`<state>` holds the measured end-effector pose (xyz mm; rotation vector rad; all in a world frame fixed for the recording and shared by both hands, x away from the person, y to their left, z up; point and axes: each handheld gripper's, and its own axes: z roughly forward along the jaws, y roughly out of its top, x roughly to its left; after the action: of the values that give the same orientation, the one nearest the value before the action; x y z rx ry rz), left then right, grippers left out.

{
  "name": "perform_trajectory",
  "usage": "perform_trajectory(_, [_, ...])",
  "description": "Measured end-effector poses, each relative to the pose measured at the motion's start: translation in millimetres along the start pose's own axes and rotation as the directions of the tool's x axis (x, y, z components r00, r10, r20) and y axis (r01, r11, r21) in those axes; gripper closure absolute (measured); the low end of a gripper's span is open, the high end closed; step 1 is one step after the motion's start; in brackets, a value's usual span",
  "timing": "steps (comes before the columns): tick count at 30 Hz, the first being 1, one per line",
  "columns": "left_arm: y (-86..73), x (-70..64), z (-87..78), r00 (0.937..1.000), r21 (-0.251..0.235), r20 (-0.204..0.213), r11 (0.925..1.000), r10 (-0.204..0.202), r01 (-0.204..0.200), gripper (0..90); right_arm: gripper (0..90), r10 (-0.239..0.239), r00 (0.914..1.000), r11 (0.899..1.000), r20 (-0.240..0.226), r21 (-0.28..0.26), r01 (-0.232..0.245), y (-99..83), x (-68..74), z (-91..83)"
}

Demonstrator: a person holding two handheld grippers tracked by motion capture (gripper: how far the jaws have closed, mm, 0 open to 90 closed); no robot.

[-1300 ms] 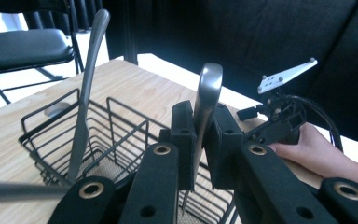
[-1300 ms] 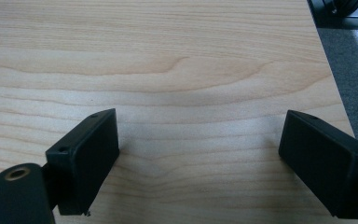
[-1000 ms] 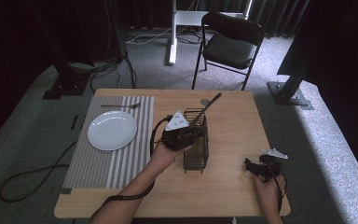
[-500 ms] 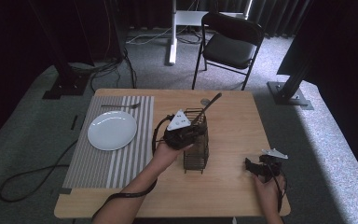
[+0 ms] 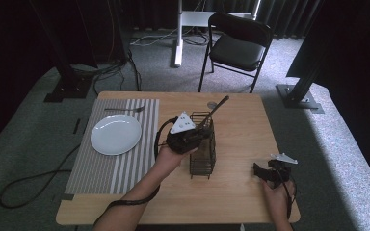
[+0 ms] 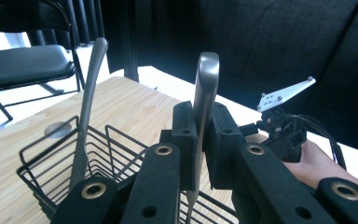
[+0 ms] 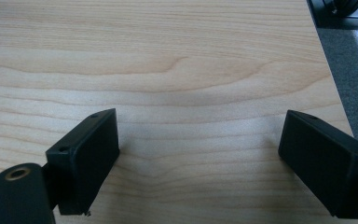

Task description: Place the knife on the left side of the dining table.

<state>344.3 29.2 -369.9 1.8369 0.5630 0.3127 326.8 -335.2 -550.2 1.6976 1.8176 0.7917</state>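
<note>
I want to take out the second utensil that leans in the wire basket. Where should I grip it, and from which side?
Grip the leaning utensil on its bare handle top, coming from above: it stands clear over the wire basket rim, while its lower part sits behind the wires.

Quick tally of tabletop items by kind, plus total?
Utensils: 3 — fork on the placemat, one utensil standing in the basket, one utensil clamped in the left tool
Plate: 1
Placemat: 1
Wire basket: 1
Total: 6
</note>
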Motion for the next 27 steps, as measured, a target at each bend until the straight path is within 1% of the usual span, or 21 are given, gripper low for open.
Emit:
perform_trajectory(3, [6.2, 0.5, -6.9, 0.9999, -0.012, -0.008, 0.9999, 0.006, -0.006, 83.9, 11.6, 0.0, 1.0, 1.0, 0.0, 0.0, 0.0, 0.0, 0.0, 0.0])
perform_trajectory(6, [13.3, 0.6, -13.7, 0.9999, -0.023, -0.007, 0.9996, 0.014, -0.014, 83.9, 11.6, -0.001, 1.0, 1.0, 0.0, 0.0, 0.001, 0.0, 0.0, 0.0])
perform_trajectory(8, [17.9, -0.6, -18.0, 0.9994, -0.033, -0.023, 0.9991, 0.025, -0.026, 83.8, 11.6, -0.001, 1.0, 1.0, 0.0, 0.0, 0.001, 0.0, -0.1, 0.0])
perform_trajectory(12, [26.2, 1.0, -25.9, 0.9996, -0.049, -0.02, 0.9986, 0.018, -0.019, 83.8, 11.6, 0.001, 1.0, 1.0, 0.0, 0.001, -0.001, 0.0, 0.1, -0.1])
perform_trajectory(13, [30.0, 1.6, -29.8, 0.9993, -0.055, -0.028, 0.9981, 0.026, -0.027, 83.9, 11.6, 0.001, 1.0, 1.0, 0.0, 0.002, -0.001, 0.0, 0.1, -0.1])
perform_trajectory(17, [36.0, 1.7, -35.9, 0.9993, -0.059, -0.024, 0.9979, 0.027, -0.028, 83.9, 11.6, 0.0, 1.0, 1.0, 0.0, 0.001, 0.0, 0.0, 0.1, -0.1])
perform_trajectory(19, [40.1, 0.7, -40.9, 0.9989, -0.069, -0.034, 0.997, 0.033, -0.035, 83.9, 11.6, 0.001, 1.0, 1.0, 0.0, 0.002, -0.001, 0.0, 0.1, -0.1])
perform_trajectory(20, [42.6, 1.0, -43.6, 0.999, -0.07, -0.027, 0.9969, 0.035, -0.036, 83.9, 11.6, 0.001, 1.0, 1.0, 0.0, 0.002, -0.001, 0.0, 0.1, -0.1])
perform_trajectory(21, [44.7, 0.6, -46.5, 0.999, -0.078, -0.031, 0.9964, 0.032, -0.034, 83.9, 11.6, 0.0, 1.0, 1.0, 0.0, 0.002, 0.0, 0.0, 0.1, -0.1])
perform_trajectory(23, [49.2, -0.5, -52.2, 0.9981, -0.084, -0.041, 0.9953, 0.046, -0.049, 83.9, 11.6, 0.0, 1.0, 1.0, 0.0, 0.001, 0.0, -0.1, 0.0, 0.0])
perform_trajectory(27, [56.8, -1.8, -64.2, 0.997, -0.105, -0.059, 0.993, 0.049, -0.055, 83.9, 11.6, -0.002, 1.0, 1.0, 0.0, 0.0, 0.002, -0.1, -0.1, 0.0])
